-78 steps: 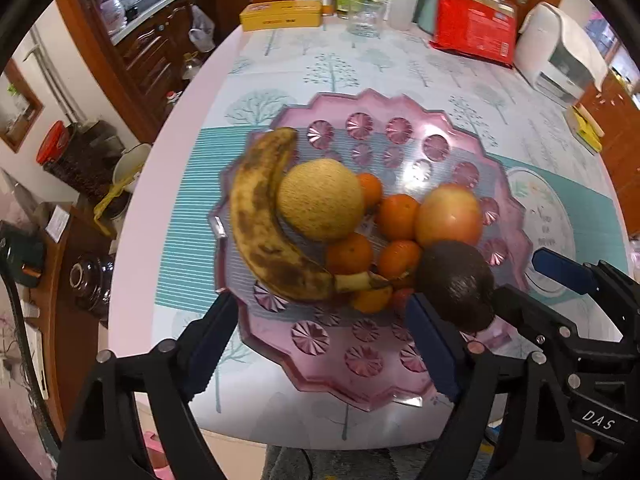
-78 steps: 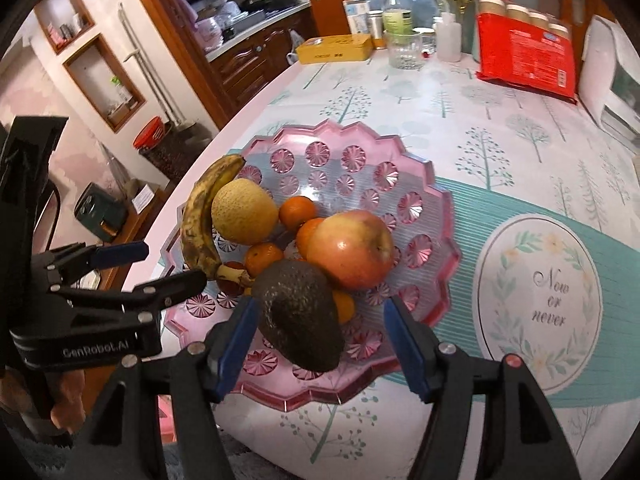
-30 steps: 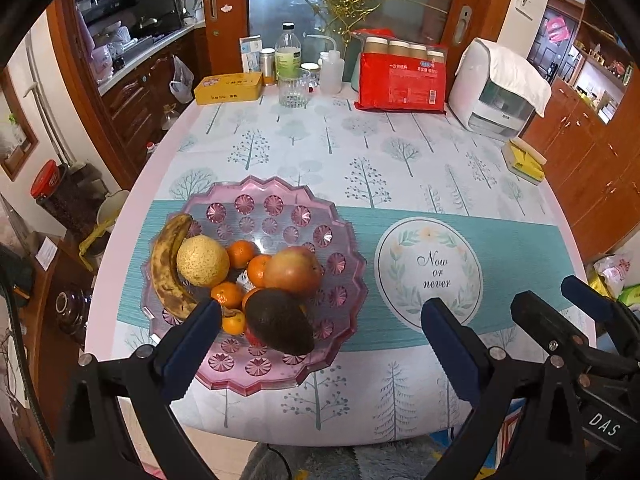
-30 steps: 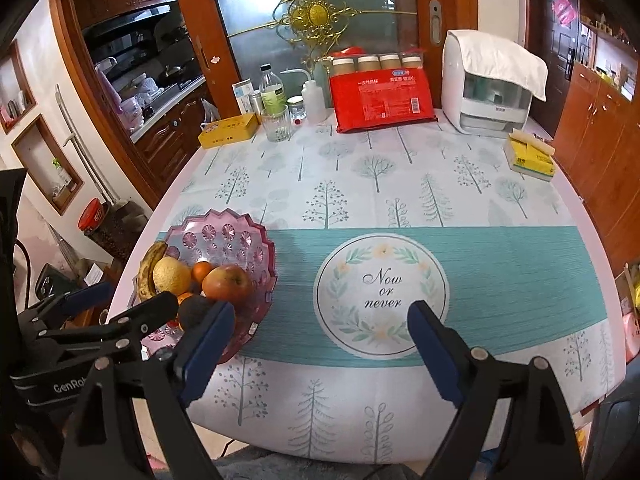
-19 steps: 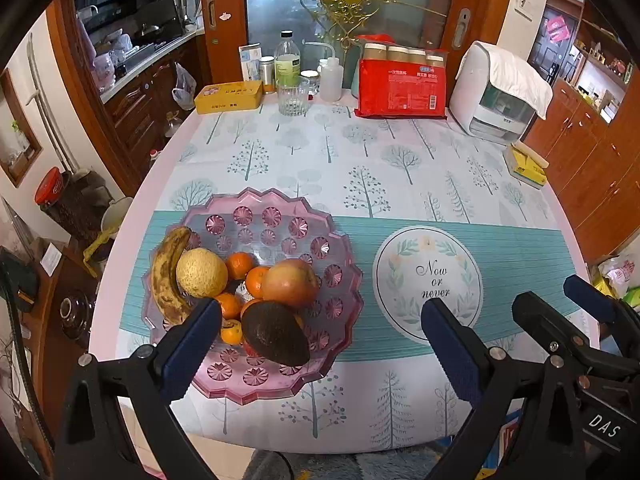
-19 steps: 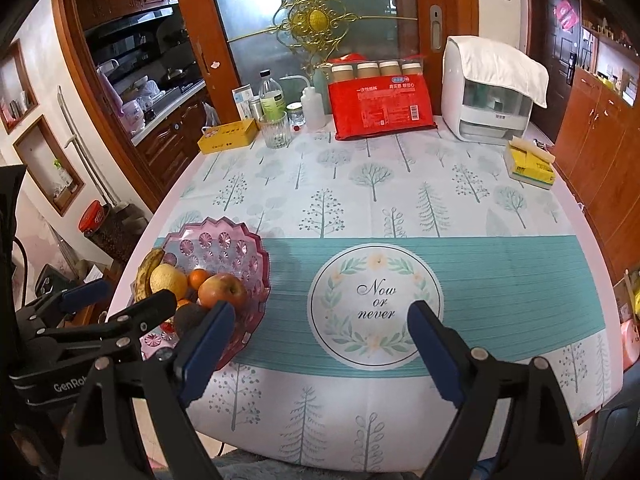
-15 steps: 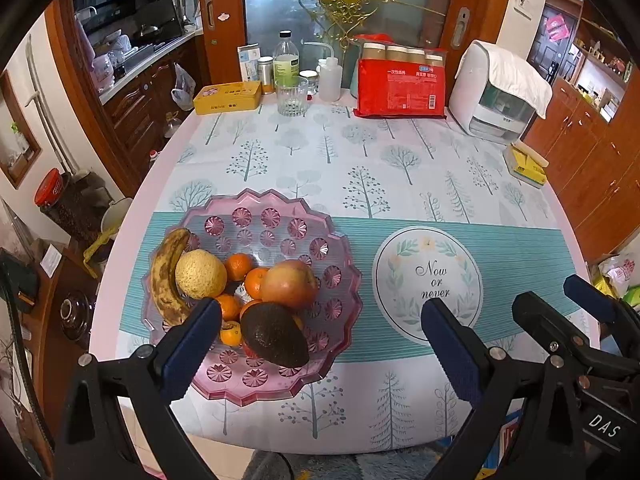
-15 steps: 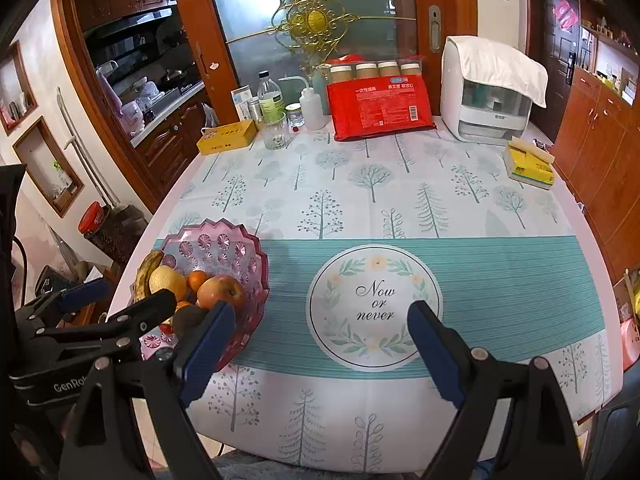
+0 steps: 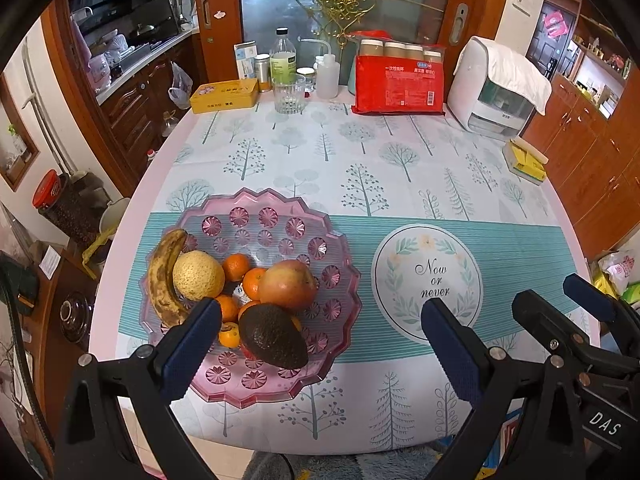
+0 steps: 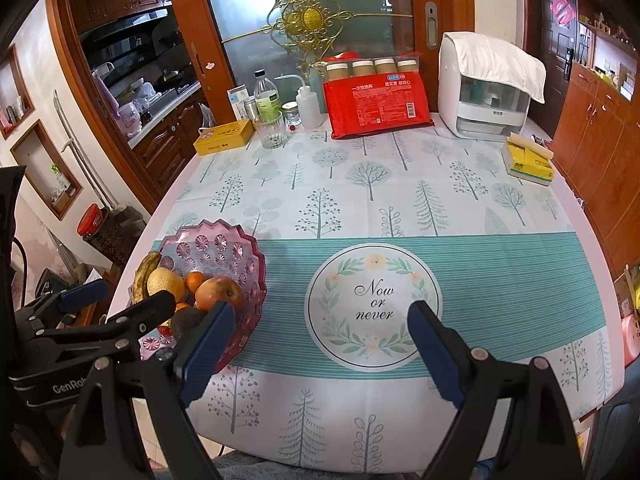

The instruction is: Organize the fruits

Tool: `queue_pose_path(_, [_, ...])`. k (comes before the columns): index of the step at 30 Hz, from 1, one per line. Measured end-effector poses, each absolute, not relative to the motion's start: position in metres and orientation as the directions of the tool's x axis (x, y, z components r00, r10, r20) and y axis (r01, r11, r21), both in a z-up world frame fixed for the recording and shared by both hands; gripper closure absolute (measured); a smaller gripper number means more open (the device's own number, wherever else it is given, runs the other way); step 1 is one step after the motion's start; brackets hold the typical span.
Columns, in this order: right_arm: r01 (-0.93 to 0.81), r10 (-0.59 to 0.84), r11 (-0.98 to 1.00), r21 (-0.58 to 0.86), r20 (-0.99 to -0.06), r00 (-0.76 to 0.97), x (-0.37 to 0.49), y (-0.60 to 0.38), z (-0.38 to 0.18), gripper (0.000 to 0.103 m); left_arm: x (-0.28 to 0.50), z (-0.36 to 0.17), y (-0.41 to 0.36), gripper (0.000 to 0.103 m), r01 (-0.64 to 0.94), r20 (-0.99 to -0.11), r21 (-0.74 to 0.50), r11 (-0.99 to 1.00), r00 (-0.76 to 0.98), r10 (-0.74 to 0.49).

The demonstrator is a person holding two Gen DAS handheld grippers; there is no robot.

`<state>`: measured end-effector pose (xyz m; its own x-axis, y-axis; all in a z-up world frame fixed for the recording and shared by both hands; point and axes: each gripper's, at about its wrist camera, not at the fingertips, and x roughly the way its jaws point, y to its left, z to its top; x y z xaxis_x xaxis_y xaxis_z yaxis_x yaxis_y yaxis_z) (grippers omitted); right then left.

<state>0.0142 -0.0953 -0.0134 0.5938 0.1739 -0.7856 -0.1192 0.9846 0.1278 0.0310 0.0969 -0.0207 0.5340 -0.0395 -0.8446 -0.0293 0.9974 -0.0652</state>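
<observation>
A pink scalloped glass bowl (image 9: 280, 208) (image 10: 248, 256) stands at the table's near left. In it lie a spotted banana (image 9: 162, 276), a pale round melon-like fruit (image 9: 199, 275), several small oranges (image 9: 236, 267), a red-yellow apple (image 9: 288, 285) (image 10: 219, 293) and a dark avocado (image 9: 274, 336) at the front. My left gripper (image 9: 320, 338) hangs open above the near table edge, empty, back from the bowl. The right gripper (image 10: 320, 338) is open and empty too, held over the near edge by the "Now or never" print (image 10: 374, 302).
At the table's far edge stand a yellow tin (image 9: 224, 95), a glass (image 9: 289, 94), bottles (image 9: 282, 56), a red package of cups (image 9: 398, 86) and a white appliance (image 9: 494, 92). A yellow sponge pack (image 10: 528, 160) lies at the right. Wooden cabinets flank both sides.
Both grippers have drawn back from the bowl, leaving the avocado in it. Over the last half second they drifted only slightly.
</observation>
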Motion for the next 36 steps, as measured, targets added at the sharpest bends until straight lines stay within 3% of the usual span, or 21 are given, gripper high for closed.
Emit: queue_pose_path(36, [-0.113,0.174,0.985,0.132,-0.789,0.589,0.0156,-0.0975,-0.0149,0.014,0.0310,-0.0219,0.0969,0.004,-0.024,-0.850,-0.067,0.997,0.524,-0.044])
